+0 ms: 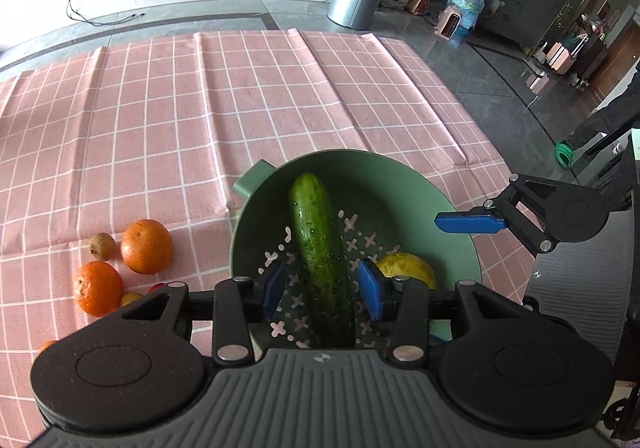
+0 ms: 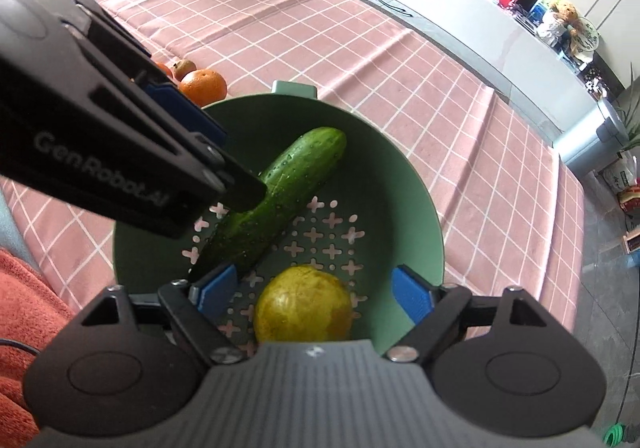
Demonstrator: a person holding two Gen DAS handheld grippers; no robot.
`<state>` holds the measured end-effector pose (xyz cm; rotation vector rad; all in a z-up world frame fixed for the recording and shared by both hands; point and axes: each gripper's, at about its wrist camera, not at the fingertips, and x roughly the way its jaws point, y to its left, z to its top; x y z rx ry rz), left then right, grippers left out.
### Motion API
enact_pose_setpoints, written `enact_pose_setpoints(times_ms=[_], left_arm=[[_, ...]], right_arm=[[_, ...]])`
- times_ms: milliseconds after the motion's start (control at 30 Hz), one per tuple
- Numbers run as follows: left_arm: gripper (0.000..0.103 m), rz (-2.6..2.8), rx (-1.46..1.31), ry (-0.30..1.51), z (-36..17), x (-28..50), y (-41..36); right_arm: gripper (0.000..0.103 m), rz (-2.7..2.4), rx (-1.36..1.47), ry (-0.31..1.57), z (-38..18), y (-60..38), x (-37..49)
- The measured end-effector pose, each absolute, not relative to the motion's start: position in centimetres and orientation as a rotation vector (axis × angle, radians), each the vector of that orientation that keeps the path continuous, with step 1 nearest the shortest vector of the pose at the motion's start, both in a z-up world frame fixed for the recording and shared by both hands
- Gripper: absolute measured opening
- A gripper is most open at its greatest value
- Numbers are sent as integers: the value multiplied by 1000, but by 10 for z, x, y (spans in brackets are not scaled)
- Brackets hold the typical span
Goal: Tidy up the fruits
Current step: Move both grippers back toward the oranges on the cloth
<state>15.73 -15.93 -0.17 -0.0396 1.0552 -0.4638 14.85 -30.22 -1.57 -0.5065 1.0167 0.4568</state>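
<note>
- Left gripper: jaws spread astride the cucumber, which lies in the green colander; likely just released.
- Right gripper: jaws spread above the yellow fruit in the colander.
- Next, probably: fetch the oranges from the tabletop.
- Small fruits beside the oranges are partly hidden.
</note>
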Motion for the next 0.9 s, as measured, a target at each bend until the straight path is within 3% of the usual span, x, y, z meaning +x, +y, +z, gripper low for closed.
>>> enact_pose_setpoints(times_ms=[533, 900], left_arm=[[49, -424, 19, 902, 45, 115, -52], [49, -351, -5, 894, 8, 107, 3]], right_arm=[[81, 405, -153, 857, 21, -247, 99], [77, 399, 60, 790, -6, -175, 76]])
